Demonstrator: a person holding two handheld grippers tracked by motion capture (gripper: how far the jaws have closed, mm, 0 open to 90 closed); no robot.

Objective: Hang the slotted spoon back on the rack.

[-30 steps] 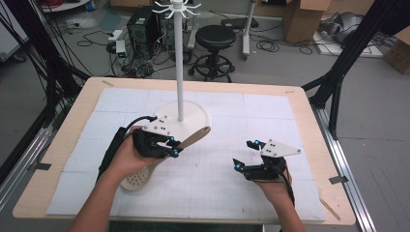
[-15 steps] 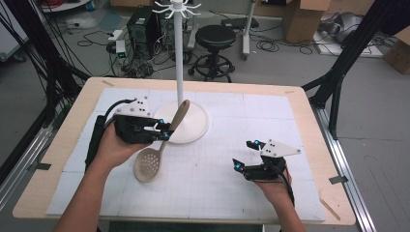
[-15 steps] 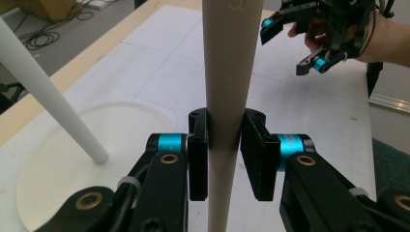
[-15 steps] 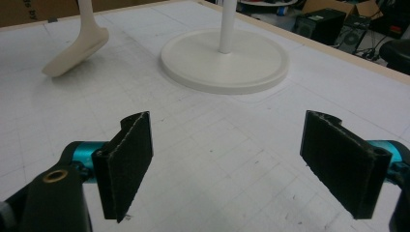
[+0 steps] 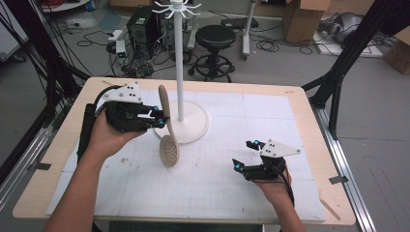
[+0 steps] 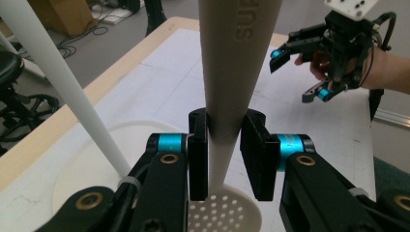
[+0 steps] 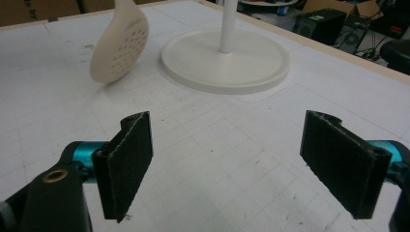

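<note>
left gripper is clamped on the handle of a beige plastic slotted spoon, lifted off the white gridded mat at the left of the table, just left of the tall white pole stand with its round flat base. the spoon hangs nearly upright, perforated bowl down and clear of the mat, handle tip pointing up beside the pole. in the left gripper view the two black pads pinch the narrow neck of the handle from both sides. right gripper rests low at the near right with its jaws spread wide and nothing between them; the right gripper view shows bare mat between its pads. likely trouble: the grip sits on a smooth, tapering handle, so the spoon could pivot or slide down in the pads if swung quickly. the handle tip is close to the pole, and a careless turn to the right could knock the stand. the hooked crown at the top sits high, so any reach up there needs room above. open mat lies to the near side and right; the wooden table edge is close on the left.
</note>
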